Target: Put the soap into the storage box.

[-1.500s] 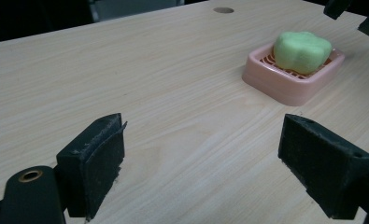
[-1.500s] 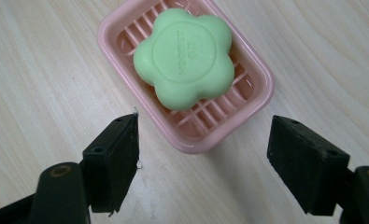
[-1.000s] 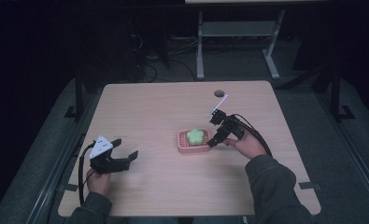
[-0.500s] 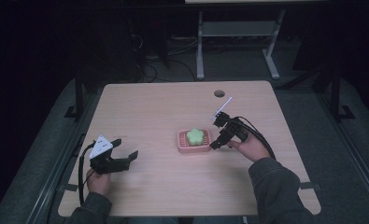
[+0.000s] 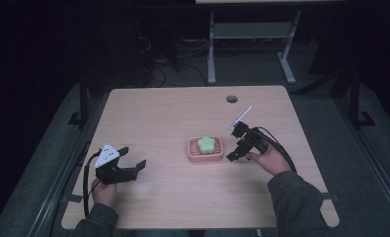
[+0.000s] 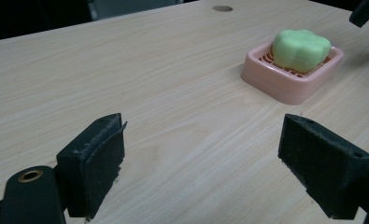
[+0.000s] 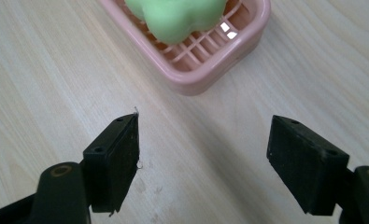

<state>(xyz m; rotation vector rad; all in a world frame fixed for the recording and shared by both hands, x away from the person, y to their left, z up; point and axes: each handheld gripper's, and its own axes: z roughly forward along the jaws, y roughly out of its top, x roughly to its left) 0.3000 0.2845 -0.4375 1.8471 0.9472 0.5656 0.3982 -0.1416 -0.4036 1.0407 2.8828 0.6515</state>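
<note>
Green flower-shaped soap [image 5: 207,143] in pink slatted soap dish [image 5: 205,157], both grippers spread and empty

High view: dish sits near table [image 5: 173,106] centre; right gripper [image 5: 238,143] just beside its right edge, not touching, jaws wide apart; left gripper [image 5: 128,160] well apart to the left near the front-left of the table, jaws also wide apart, nothing between them. Right gripper view: dish cut off at top edge, soap [image 7: 175,16] only partly in frame, bare wood between the pads [image 7: 114,161]. Left gripper view: dish [image 6: 289,79] whole, soap [image 6: 300,46] upright in it; dark tip of other gripper cut off at top right corner. Cable hole [image 5: 231,98] near far edge. Broad bare wood left of and in front of dish; room beyond the table dark, hard to make out
</note>
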